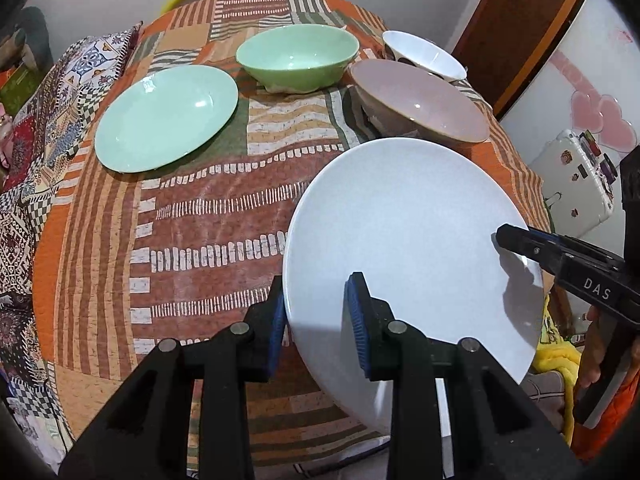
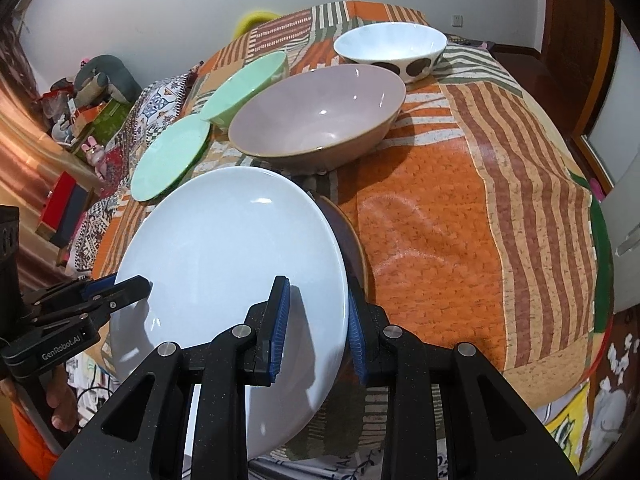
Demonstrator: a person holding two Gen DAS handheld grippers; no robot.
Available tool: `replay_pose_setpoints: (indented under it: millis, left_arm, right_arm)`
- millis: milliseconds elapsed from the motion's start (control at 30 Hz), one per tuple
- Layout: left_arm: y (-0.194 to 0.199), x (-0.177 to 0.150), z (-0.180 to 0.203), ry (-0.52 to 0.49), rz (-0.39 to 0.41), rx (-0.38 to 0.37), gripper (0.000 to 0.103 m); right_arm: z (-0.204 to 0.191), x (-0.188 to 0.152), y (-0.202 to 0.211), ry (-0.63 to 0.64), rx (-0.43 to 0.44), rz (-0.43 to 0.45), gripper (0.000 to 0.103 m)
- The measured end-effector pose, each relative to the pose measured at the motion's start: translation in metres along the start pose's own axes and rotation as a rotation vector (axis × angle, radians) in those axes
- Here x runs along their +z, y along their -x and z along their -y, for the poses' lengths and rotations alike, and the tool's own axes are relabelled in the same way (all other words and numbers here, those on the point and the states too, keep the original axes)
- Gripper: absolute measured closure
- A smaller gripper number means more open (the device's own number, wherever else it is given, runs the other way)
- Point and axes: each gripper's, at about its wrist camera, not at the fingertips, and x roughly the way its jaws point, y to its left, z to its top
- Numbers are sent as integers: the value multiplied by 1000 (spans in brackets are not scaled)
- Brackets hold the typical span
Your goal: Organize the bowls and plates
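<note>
Both grippers clamp a white plate [image 1: 404, 240], tilted above the table's near edge. My left gripper [image 1: 318, 328] is shut on its left rim; it shows at the left of the right wrist view [image 2: 120, 292]. My right gripper [image 2: 318, 328] is shut on the plate's [image 2: 224, 272] right rim, and shows at the right of the left wrist view [image 1: 516, 240]. A dark plate [image 2: 352, 248] lies under it. A green plate [image 1: 166, 118], green bowl [image 1: 298, 58], mauve bowl [image 1: 420, 98] and white spotted bowl [image 1: 424, 54] stand farther back.
The table wears a patchwork orange and brown cloth [image 2: 460, 220]. A white cabinet [image 1: 576, 184] stands to the right of the table. Toys and boxes [image 2: 92, 92] are piled on the left.
</note>
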Motion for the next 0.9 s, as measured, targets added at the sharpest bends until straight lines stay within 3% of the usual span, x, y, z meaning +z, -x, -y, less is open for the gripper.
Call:
replay_pose_setpoints:
  millis: [900]
  left_arm:
    - [-29, 12, -13, 62, -41, -55, 70]
  right_arm:
    - [4, 13, -11, 34, -31, -27, 78]
